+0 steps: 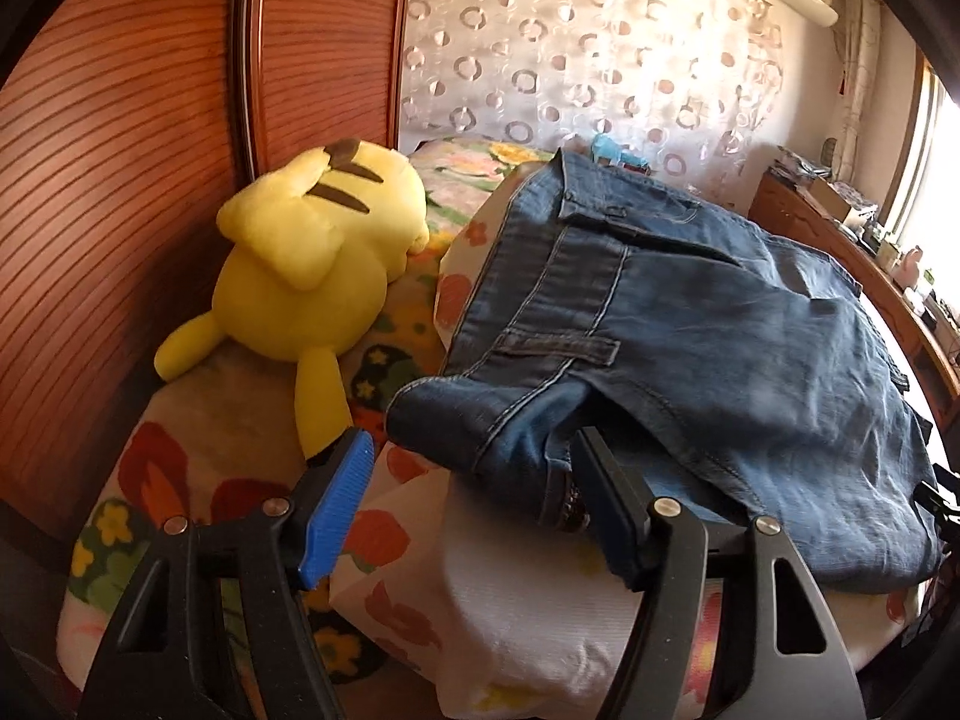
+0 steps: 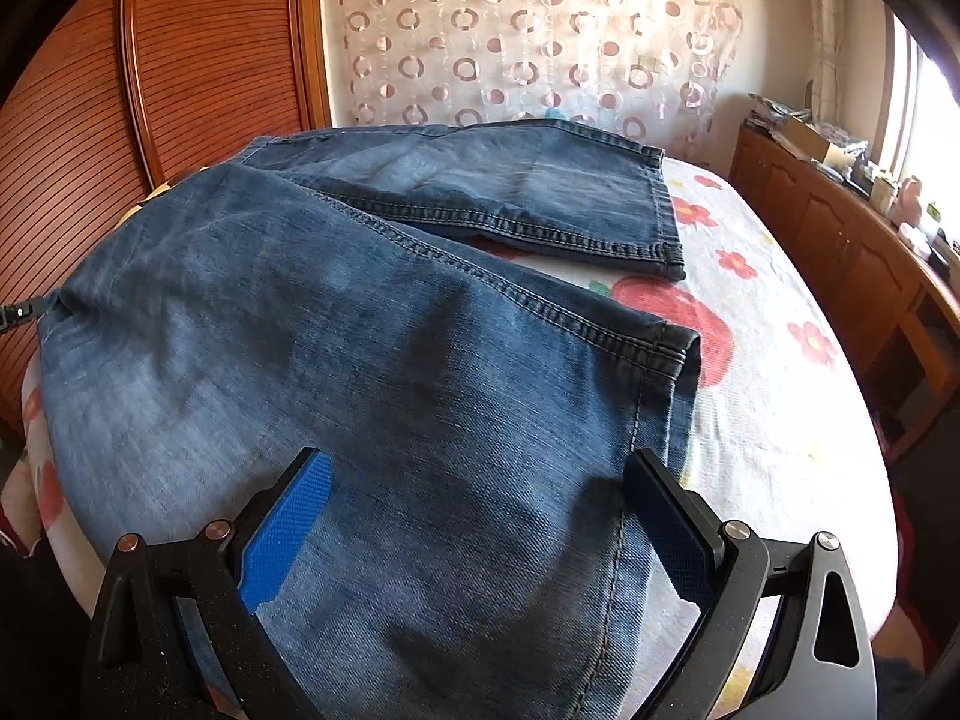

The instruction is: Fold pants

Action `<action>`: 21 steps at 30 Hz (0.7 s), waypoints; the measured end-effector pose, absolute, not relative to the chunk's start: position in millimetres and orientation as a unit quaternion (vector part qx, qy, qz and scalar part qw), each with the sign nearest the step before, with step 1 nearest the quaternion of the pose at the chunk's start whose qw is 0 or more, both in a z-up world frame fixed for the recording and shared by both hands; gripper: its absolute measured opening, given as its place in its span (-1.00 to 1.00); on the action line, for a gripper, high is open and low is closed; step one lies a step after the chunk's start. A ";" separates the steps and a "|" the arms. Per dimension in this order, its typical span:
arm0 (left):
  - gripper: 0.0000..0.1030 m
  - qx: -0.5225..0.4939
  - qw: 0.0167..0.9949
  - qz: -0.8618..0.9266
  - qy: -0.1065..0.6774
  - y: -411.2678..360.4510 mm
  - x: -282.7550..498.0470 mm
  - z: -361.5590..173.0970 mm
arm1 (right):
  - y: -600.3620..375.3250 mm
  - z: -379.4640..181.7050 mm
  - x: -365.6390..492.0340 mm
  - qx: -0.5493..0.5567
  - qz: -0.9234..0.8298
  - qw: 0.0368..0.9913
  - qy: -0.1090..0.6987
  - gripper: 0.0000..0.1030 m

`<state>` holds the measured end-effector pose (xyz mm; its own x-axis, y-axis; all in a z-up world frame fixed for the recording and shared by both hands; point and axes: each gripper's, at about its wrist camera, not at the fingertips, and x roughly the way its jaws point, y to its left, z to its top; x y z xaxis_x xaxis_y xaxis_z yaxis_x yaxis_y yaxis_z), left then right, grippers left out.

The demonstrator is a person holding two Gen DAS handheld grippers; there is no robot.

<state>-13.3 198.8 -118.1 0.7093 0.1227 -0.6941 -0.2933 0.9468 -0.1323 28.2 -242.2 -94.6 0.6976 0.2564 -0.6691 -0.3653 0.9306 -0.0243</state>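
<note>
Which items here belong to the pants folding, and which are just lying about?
Job:
blue denim jeans
left gripper
right gripper
floral bed cover

Lying about:
yellow plush toy
wooden sideboard with clutter
white folded cloth

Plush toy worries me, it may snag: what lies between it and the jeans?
Only floral bedding separates the plush toy from the jeans, in the left wrist view.

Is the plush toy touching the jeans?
Apart. The left wrist view shows flowered bedding between the plush toy and the jeans.
</note>
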 end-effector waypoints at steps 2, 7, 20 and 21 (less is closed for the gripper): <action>0.29 -0.121 0.915 0.111 0.368 200.0 -11.0 -121.6 | -242.6 -95.3 30.5 -0.075 0.168 0.919 0.350 0.91; 0.20 -0.148 0.910 0.098 0.374 204.4 -6.0 -130.9 | -253.0 -93.3 21.1 -0.065 0.162 0.920 0.351 0.91; -0.66 -0.132 0.928 0.082 0.338 187.2 -11.6 -100.9 | -292.2 -91.7 -5.7 -0.055 0.142 0.917 0.368 0.91; -0.66 -0.127 0.932 0.080 0.329 183.5 -13.0 -92.6 | -294.3 -89.6 -5.6 -0.055 0.142 0.917 0.369 0.91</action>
